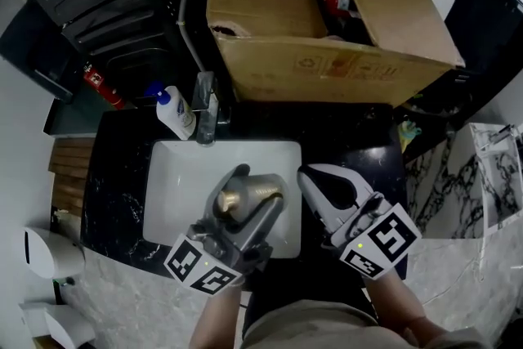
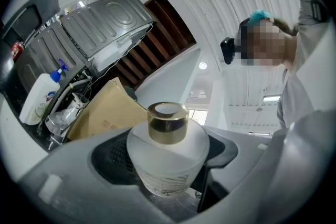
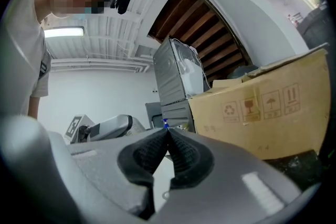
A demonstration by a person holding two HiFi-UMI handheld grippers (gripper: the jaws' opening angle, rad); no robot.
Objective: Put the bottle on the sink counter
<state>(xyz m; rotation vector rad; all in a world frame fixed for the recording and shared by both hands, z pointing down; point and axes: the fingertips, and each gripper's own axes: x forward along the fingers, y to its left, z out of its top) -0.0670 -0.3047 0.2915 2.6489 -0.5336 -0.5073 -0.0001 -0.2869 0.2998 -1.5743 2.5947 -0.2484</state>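
Observation:
A frosted white bottle (image 1: 245,197) with a gold cap is clamped between the jaws of my left gripper (image 1: 258,185), held tilted above the white sink basin (image 1: 176,176). In the left gripper view the bottle (image 2: 167,157) fills the space between both fingers, cap pointing away from the camera. To its right, my right gripper (image 1: 304,174) hovers over the basin's right edge, jaws pressed together and empty. Its padded fingertips (image 3: 157,152) touch in the right gripper view. A black marbled sink counter (image 1: 118,176) surrounds the basin.
A faucet (image 1: 206,117) stands behind the basin, with a white soap bottle with a blue pump (image 1: 174,112) to its left. A large open cardboard box (image 1: 327,20) fills the back. A small red object (image 1: 102,84) lies at the far left, and a white dispenser (image 1: 49,251) hangs lower left.

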